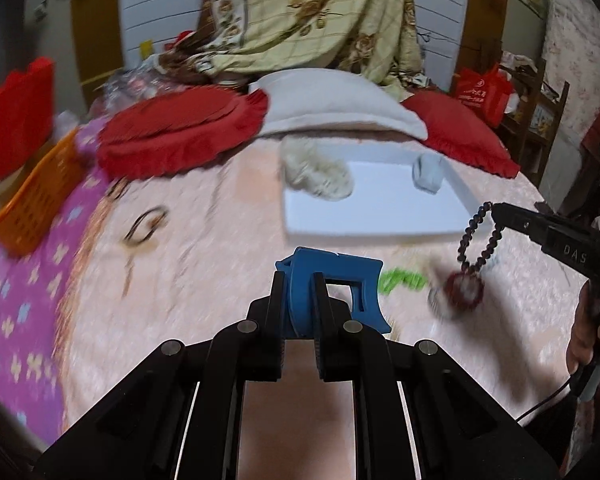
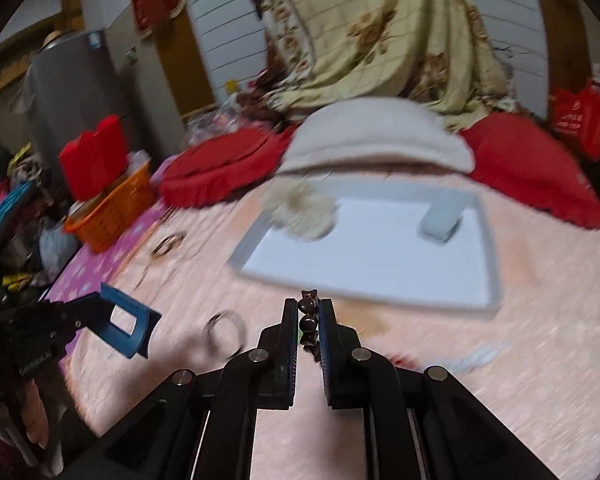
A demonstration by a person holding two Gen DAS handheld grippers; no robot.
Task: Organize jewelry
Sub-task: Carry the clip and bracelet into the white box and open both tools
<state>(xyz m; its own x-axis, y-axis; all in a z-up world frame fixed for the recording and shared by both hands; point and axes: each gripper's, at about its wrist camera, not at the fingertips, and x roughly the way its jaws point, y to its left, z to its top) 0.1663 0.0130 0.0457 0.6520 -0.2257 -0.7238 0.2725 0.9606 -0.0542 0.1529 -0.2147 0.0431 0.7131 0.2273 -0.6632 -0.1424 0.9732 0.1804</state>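
Note:
My left gripper (image 1: pixel 299 280) is shut on a blue hair clip (image 1: pixel 336 288) and holds it above the pink bedspread; it also shows in the right wrist view (image 2: pixel 126 322). My right gripper (image 2: pixel 308 308) is shut on a dark beaded bracelet (image 2: pixel 309 326) with a red tassel, which hangs from it in the left wrist view (image 1: pixel 476 248). A white tray (image 1: pixel 380 204) lies ahead, holding a cream fluffy scrunchie (image 1: pixel 316 168) and a pale blue item (image 1: pixel 428 172). The tray also shows in the right wrist view (image 2: pixel 372 256).
A thin ring-shaped bracelet (image 2: pixel 226 332) and a green item (image 1: pixel 404 280) lie on the bedspread. Red cushions (image 1: pixel 180 136) and a white pillow (image 1: pixel 340 108) sit behind the tray. An orange basket (image 1: pixel 32 200) stands at the left.

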